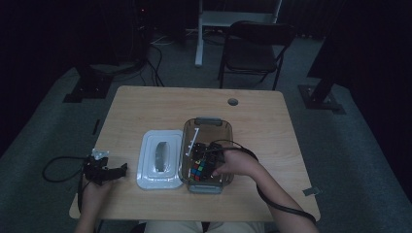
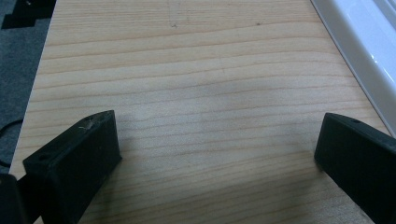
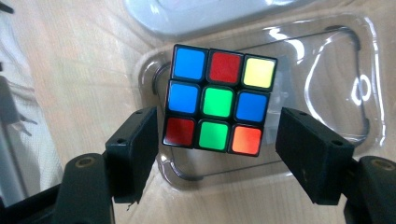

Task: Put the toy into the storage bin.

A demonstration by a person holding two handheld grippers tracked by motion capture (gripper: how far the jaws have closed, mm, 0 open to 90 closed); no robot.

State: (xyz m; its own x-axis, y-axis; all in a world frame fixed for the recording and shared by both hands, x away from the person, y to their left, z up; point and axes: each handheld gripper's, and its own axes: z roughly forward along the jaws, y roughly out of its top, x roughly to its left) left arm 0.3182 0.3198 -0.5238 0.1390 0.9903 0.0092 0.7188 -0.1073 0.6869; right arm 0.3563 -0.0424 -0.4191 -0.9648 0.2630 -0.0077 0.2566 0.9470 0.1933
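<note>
Item: puzzle cube [image 3: 217, 106], lying on the floor of the clear container [image 1: 226, 127]; white lid [image 1: 160, 159] beside it on the table [image 1: 145, 107]. Our right gripper [image 3: 215, 140] flanks the cube, jaws parted with gaps on both sides, gripping nothing. Our left gripper [image 2: 217, 149] rests on bare wood, jaws wide, empty.

A puzzle cube [image 3: 217, 100] is sitting in a clear container [image 3: 327, 60], flanked without contact by the right claw [image 3: 212, 144], jaws apart.
</note>
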